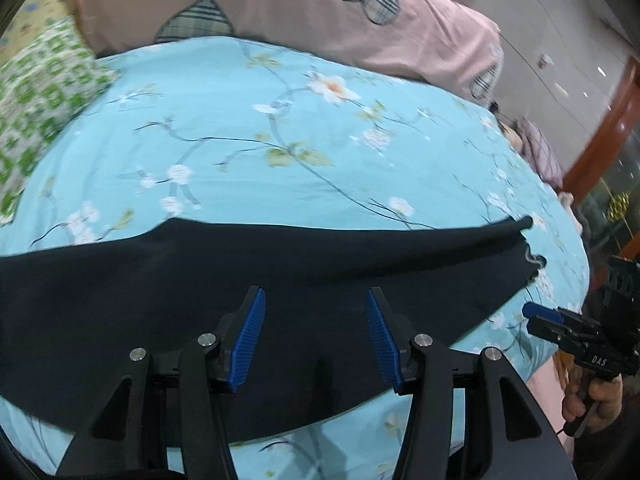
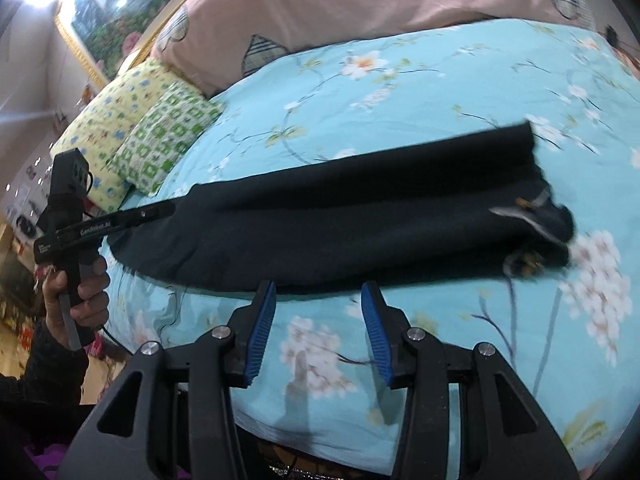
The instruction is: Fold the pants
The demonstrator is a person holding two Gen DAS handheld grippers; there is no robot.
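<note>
Left hand-held gripper (image 1: 316,308) hangs over the pants (image 1: 200,280) w/ its jaws apart, nothing between the ribbed blue pads; black plastic arms, round metal pivot pins. Right hand-held gripper (image 2: 318,300) is also parted and empty, its tips just short of the near edge of the pants and over the bedsheet (image 2: 440,80). In the left wrist view the right one shows from the side at the far right, gripped by a hand (image 1: 596,396); whether its jaws are apart can't be told from that angle. In the right wrist view the left one's long black arm reaches over the narrow end of the pants, held by a hand (image 2: 80,292) w/ a dark knit sleeve.

Pants: dark navy/black, soft matte fabric, lying flat on the bed as one long band, legs seemingly stacked, approx. centre of the sheet. One end is wider and rumpled, w/ a pale cord or label showing; the other tapers.

Sheet is smooth light-blue cotton w/ white blossoms and thin branches. Behind: pink quilt (image 2: 360,12) w/ plaid heart patches, plus two small pillows, yellow print (image 2: 108,120) and green-white print (image 2: 168,132).
</note>
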